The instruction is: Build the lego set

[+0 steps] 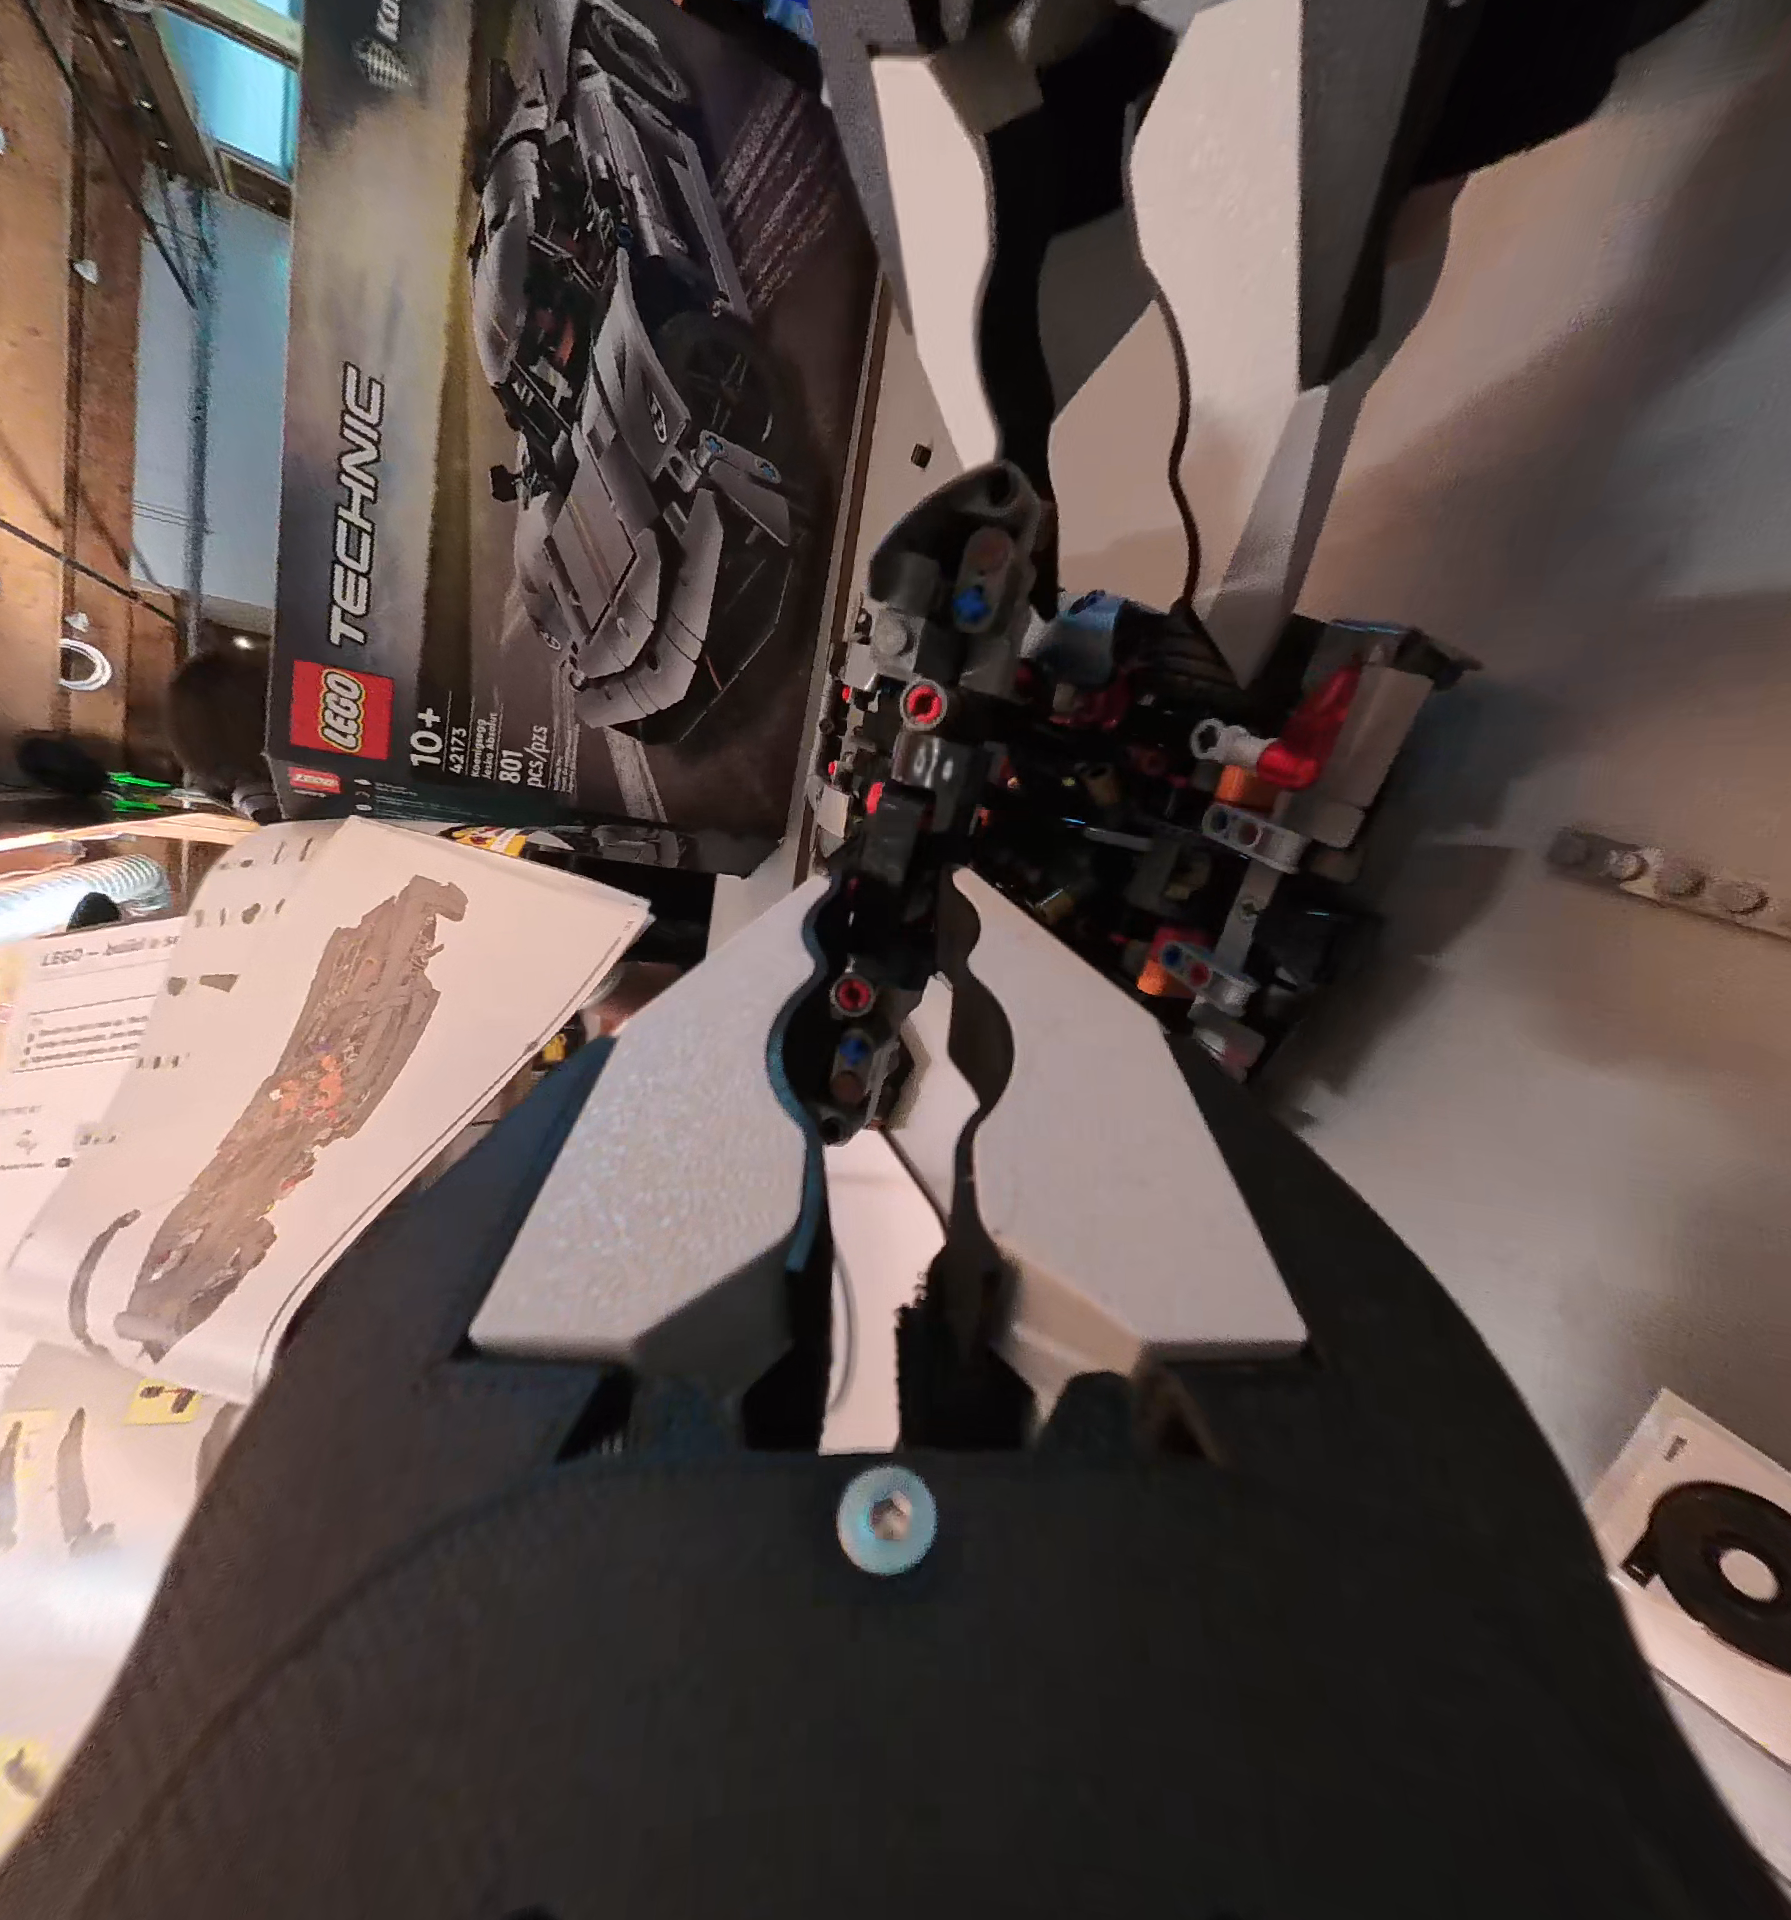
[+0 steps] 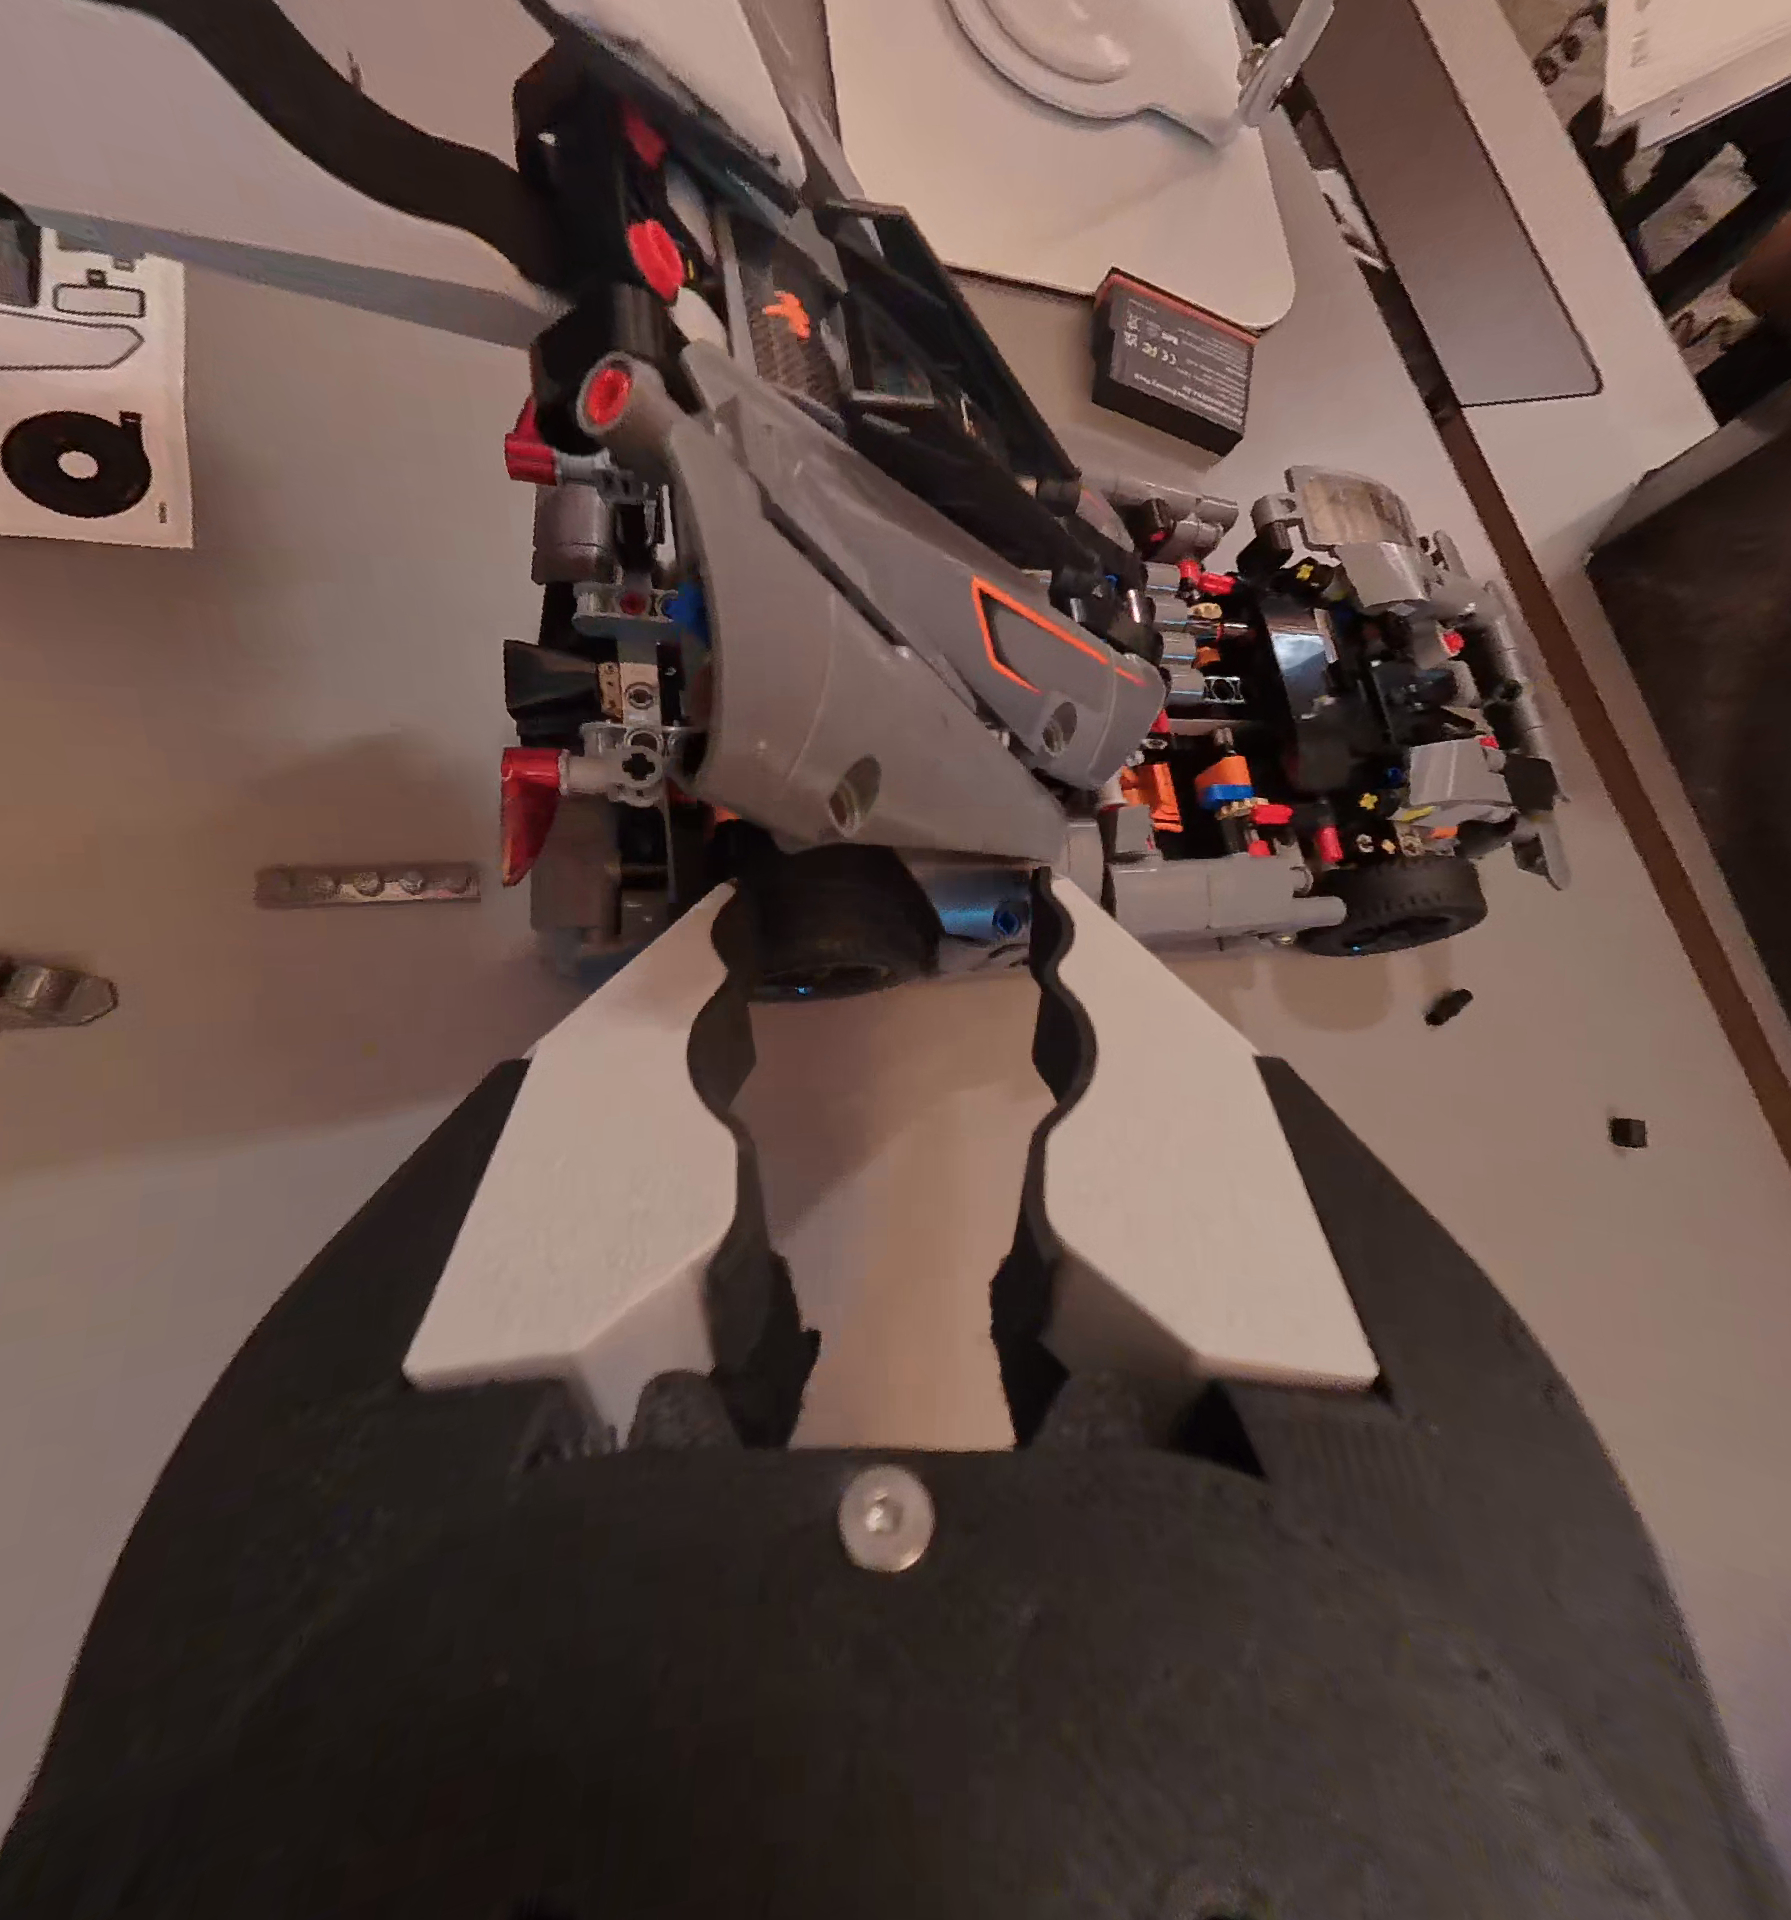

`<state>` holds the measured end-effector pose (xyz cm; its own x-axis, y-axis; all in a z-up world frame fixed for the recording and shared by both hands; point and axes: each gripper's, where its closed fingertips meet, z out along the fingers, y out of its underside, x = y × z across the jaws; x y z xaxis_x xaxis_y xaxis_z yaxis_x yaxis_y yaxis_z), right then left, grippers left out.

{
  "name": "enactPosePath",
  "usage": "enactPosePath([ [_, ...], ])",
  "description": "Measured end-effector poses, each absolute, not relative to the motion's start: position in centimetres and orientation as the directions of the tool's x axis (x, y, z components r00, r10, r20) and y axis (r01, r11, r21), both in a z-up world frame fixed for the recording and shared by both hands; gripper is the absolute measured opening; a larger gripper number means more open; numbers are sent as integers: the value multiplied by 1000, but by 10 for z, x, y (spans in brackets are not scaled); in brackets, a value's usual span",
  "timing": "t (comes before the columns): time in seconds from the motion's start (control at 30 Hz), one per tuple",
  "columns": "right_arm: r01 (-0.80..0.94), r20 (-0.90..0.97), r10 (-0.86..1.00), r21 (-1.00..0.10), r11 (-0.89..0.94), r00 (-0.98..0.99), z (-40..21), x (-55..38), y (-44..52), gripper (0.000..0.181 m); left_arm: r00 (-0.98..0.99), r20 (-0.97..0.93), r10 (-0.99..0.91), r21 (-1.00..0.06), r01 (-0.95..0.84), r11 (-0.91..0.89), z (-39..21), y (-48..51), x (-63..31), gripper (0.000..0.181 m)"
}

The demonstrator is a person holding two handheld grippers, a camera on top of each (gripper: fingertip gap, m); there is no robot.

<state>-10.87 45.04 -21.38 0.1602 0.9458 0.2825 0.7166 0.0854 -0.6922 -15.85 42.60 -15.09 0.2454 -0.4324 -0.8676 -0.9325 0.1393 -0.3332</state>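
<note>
The partly built grey and black lego car (image 2: 1369, 727) lies on the table; it also shows in the left wrist view (image 1: 1234, 810). My left gripper (image 1: 891, 883) is shut on the black end of a grey body panel assembly (image 1: 917, 727) with red pins. It holds that assembly tilted over the car's rear. In the right wrist view the panel assembly (image 2: 870, 644) shows, with the left gripper (image 2: 558, 177) behind it. My right gripper (image 2: 886, 894) is open, its tips on either side of the car's rear tyre (image 2: 829, 961). It shows above the car in the left wrist view (image 1: 1119, 561).
A grey studded plate (image 2: 366, 883), a small grey part (image 2: 29, 992) and a sticker sheet (image 2: 60, 395) lie left of the car. A black battery (image 2: 1171, 374) and loose black pins (image 2: 1447, 1006) lie to the right, near the table edge. The set's box (image 1: 558, 416) and an open instruction booklet (image 1: 330, 1060) are beside the car. The gap from one gripper's tips to the other's is roughly 9 cm. It is some 8 cm from my right tips to the grey studded plate (image 2: 366, 883).
</note>
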Motion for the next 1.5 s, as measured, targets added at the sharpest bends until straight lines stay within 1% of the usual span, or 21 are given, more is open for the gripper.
enactPosePath([
  [0.17, 708, 242, 959, -703, 66, 151, -215, -110, 451, 51, 254, -863, -436, -339, -932, 128, -146, 430, -158, 14],
  [0.83, 681, 238, 960, -728, 77, 146, -216, -109, 450, 50, 281, -807, -520, -371, -926, 76, -136, 440, -159, 14],
  [1.13, 666, 230, 960, -743, 69, 158, -216, -108, 450, 50, 250, -837, -487, -336, -937, 97, -140, 437, -158, 16],
  [1.17, 666, 231, 960, -743, 69, 158, -216, -107, 450, 50, 251, -839, -482, -337, -936, 99, -141, 436, -159, 17],
  [1.3, 667, 235, 959, -742, 70, 160, -217, -104, 448, 48, 274, -836, -476, -355, -931, 87, -146, 430, -167, 37],
  [1.5, 683, 287, 942, -724, 94, 173, -214, -99, 448, 45, 339, -823, -456, -412, -908, 68, -145, 422, -186, 44],
])
